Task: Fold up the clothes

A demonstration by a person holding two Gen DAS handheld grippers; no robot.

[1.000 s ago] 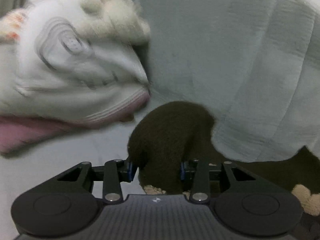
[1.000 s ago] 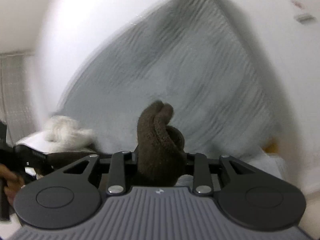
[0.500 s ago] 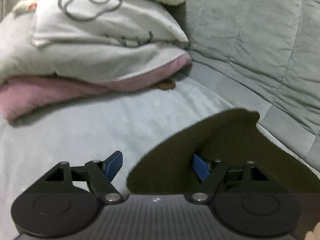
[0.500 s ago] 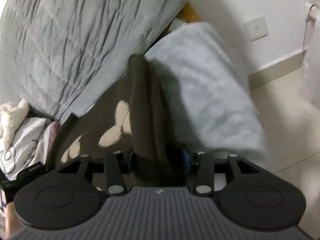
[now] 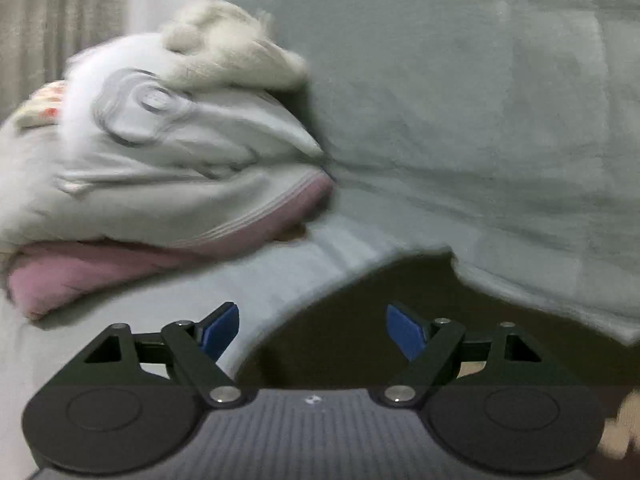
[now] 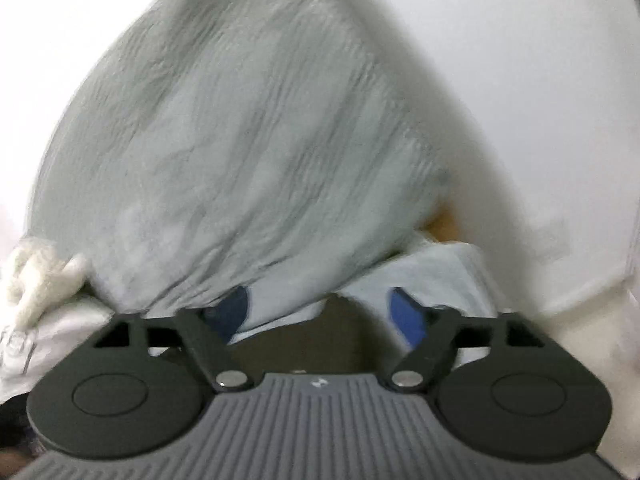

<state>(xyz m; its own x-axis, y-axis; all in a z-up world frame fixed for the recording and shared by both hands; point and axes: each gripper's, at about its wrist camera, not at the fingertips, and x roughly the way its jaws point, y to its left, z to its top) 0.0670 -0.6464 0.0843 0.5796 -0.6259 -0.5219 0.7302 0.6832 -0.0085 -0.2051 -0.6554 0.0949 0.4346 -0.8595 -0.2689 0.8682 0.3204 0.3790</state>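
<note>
A dark brown garment (image 5: 360, 320) lies flat on the pale bed surface, partly under the grey quilt's edge. My left gripper (image 5: 312, 330) is open and empty just above its near edge. In the right wrist view the same brown garment (image 6: 340, 336) shows as a small patch below my right gripper (image 6: 320, 312), which is open and empty. A stack of folded clothes (image 5: 152, 168), white on pink with a fluffy cream piece on top, sits to the left.
A grey quilt (image 5: 480, 120) is piled along the back and hangs over the bed; it fills the right wrist view too (image 6: 240, 160). A white wall (image 6: 520, 80) is behind. A pale blue blanket (image 6: 440, 272) lies at the right.
My right gripper has let go of the brown garment and opened, and it has tilted up toward the quilt. My left gripper stays open and has risen a little.
</note>
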